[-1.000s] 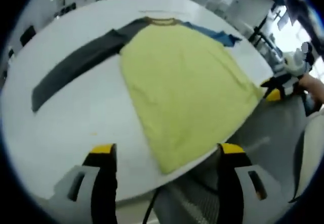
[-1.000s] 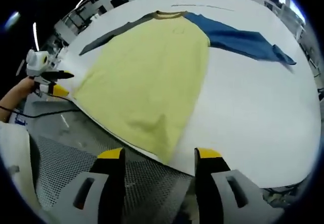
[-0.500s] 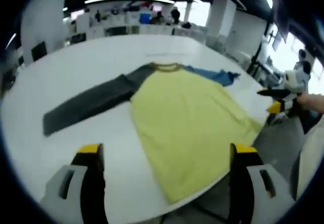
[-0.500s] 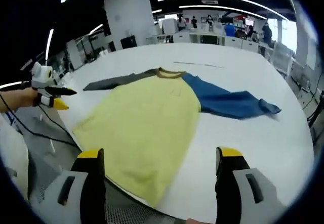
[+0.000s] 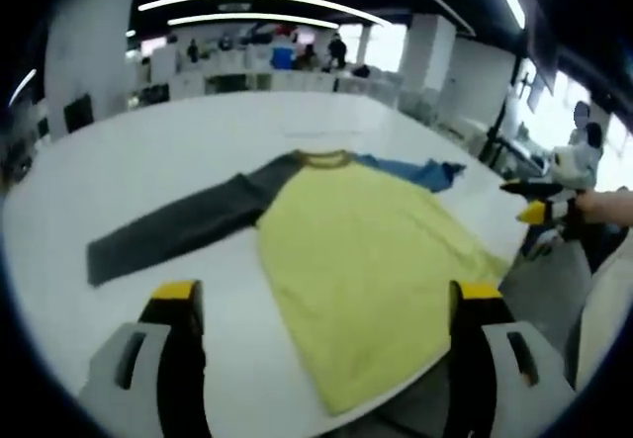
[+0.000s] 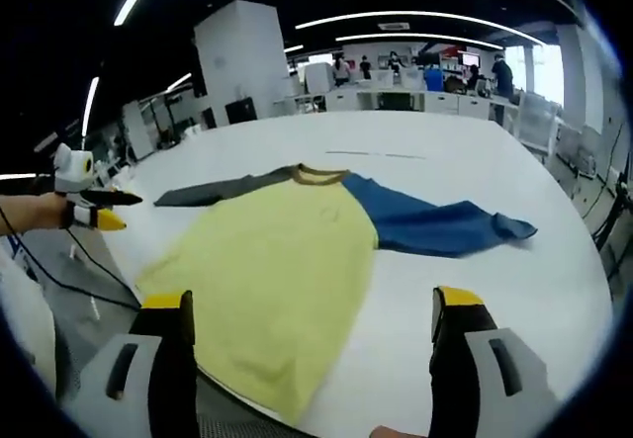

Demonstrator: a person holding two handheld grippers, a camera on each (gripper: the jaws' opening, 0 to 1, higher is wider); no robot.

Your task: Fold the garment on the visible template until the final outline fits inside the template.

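Left gripper view: one yellow shirt (image 5: 371, 250) with one grey sleeve (image 5: 178, 225) and one blue sleeve (image 6: 435, 225) lies flat on the white table (image 5: 148, 151); both left gripper (image 5: 326, 309) and right gripper (image 6: 312, 314) hang wide open, empty, near the table's edge.

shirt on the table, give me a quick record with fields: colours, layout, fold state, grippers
garment: shirt, yellow body
sleeves: grey sleeve, blue sleeve, both spread out flat
collar: far end, away from the person
hem: hangs over the near edge of the white table
fold state: unfolded
left gripper: open, holding nothing
right gripper: open, holding nothing
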